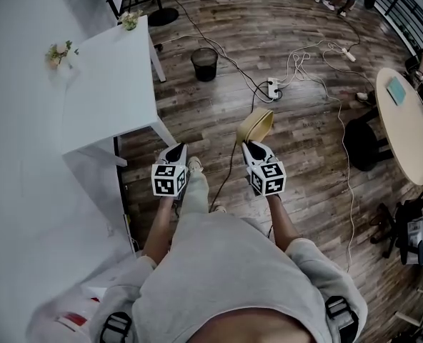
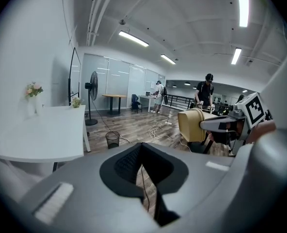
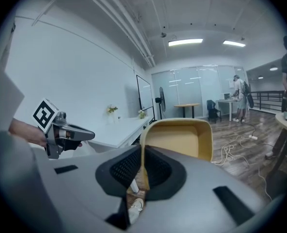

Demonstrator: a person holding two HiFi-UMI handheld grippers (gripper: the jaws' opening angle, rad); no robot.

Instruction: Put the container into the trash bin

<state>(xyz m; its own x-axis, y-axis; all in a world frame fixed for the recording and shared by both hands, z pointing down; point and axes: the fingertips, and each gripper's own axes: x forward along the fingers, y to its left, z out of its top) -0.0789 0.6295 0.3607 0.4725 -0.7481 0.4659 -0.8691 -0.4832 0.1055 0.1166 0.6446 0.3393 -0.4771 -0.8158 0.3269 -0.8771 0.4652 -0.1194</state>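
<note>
The carry toward the bin is being judged as the step in hand. The container (image 1: 256, 125) is being held clear of the wooden floor (image 1: 304, 163) by the right gripper (image 1: 254, 148). Its 2 jaws are being pressed together on 1 thin side wall of the yellow tub. In the right gripper view that wall is being seen edge-on between the dark pads, and the open cavity of the tub is being turned toward the camera, just beyond the jaw tips. The left gripper (image 1: 174, 151) is being held beside the right one and apart from the container. Its jaws are being shown together with nothing between them, only floor being glimpsed through the slit. The trash bin (image 1: 204, 63), a dark mesh basket, is being seen upright on the floor ahead, near the leg of the white table (image 1: 111, 84) and well apart from the container. For the next move, the tub is being judged to need bringing over the bin's open mouth before the right jaws are parted. Whether it will pass through that mouth flat or must be tipped cannot be told from here. The cables (image 1: 297, 70) strewn across the floor beside the bin are being judged a hazard underfoot.
</note>
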